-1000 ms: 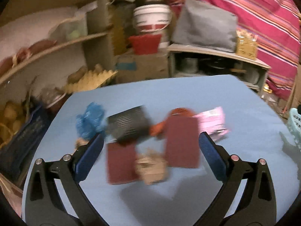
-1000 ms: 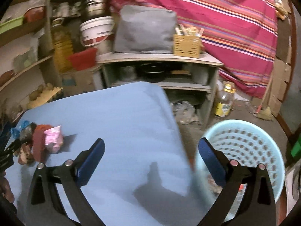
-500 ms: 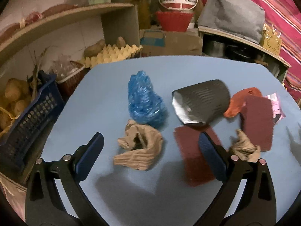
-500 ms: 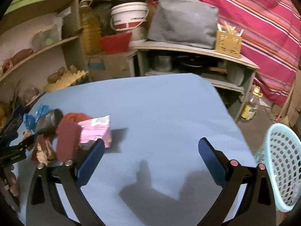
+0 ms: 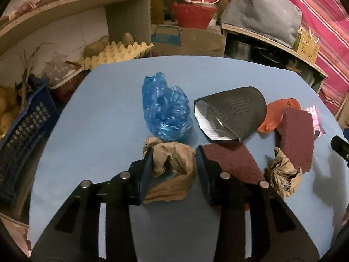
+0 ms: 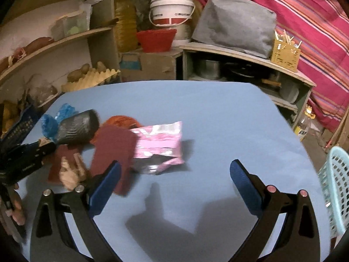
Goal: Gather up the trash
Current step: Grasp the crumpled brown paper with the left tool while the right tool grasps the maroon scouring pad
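Note:
On the blue table (image 5: 104, 113) lies a pile of trash. My left gripper (image 5: 174, 152) is closing, and its jaws press a crumpled brown paper (image 5: 172, 168) from both sides. Behind it lie a blue plastic bag (image 5: 165, 113), a black pouch (image 5: 235, 111), an orange scrap (image 5: 277, 113), two maroon scouring pads (image 5: 231, 163) and a second paper wad (image 5: 283, 176). My right gripper (image 6: 174, 174) hangs open over bare table, nothing between its fingers. A pink wrapper (image 6: 159, 142) lies just ahead of it, beside a maroon pad (image 6: 113, 148).
A pale blue laundry-style basket (image 6: 336, 187) stands off the table's right edge. A dark blue crate (image 5: 24, 126) and an egg tray (image 5: 117, 52) sit at the left. Shelves, a white bucket (image 6: 172, 11) and a striped cloth fill the back.
My left gripper went from wide open to closed around the brown paper. The right gripper swung left, away from the basket, toward the pink wrapper.

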Motion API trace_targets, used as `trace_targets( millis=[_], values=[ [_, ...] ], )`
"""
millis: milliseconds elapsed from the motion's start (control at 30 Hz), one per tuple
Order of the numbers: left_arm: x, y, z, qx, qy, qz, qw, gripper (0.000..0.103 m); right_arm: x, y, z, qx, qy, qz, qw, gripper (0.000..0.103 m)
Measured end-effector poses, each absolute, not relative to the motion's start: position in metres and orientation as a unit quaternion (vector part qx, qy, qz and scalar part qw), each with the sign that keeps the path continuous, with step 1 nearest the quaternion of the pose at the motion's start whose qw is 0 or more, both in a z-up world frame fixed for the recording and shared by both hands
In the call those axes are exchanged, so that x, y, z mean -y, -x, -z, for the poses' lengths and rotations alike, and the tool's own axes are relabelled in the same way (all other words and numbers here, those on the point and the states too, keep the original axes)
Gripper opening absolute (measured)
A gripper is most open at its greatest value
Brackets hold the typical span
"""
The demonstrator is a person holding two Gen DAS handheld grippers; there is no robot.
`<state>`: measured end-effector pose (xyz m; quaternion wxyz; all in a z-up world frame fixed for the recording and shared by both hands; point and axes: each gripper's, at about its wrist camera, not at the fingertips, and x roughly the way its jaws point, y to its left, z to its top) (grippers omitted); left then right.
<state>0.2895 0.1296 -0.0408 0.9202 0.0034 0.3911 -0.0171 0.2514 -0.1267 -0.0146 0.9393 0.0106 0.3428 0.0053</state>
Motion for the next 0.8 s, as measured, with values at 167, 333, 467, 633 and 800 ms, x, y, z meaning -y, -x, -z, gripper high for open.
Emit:
trace_targets(
  millis=[167, 333, 467, 633, 800],
  values=[
    [-0.133, -0.279, 0.032, -0.375, -0.026, 0.011, 0.927, 0.038, 0.093, -0.257, 0.021, -0.347, -0.002, 0.013, 0.938, 0.097],
    [-0.142, -0.270, 0.027, -0.364, -0.016, 0.018, 0.931, 0.038, 0.063, -0.266, 0.025, -0.355, 0.009, 0.040, 0.934, 0.097],
    [-0.145, -0.266, 0.021, -0.356, -0.010, 0.018, 0.934, 0.038, 0.049, -0.279, 0.028, -0.367, 0.014, 0.063, 0.928, 0.097],
    [-0.154, -0.265, 0.013, -0.344, 0.011, 0.020, 0.939, 0.038, 0.034, -0.288, 0.032, -0.377, 0.034, 0.079, 0.922, 0.097],
    [-0.158, -0.266, 0.011, -0.342, 0.013, 0.012, 0.940, 0.038, 0.044, -0.297, 0.037, -0.391, 0.009, 0.082, 0.917, 0.094]
  ],
)
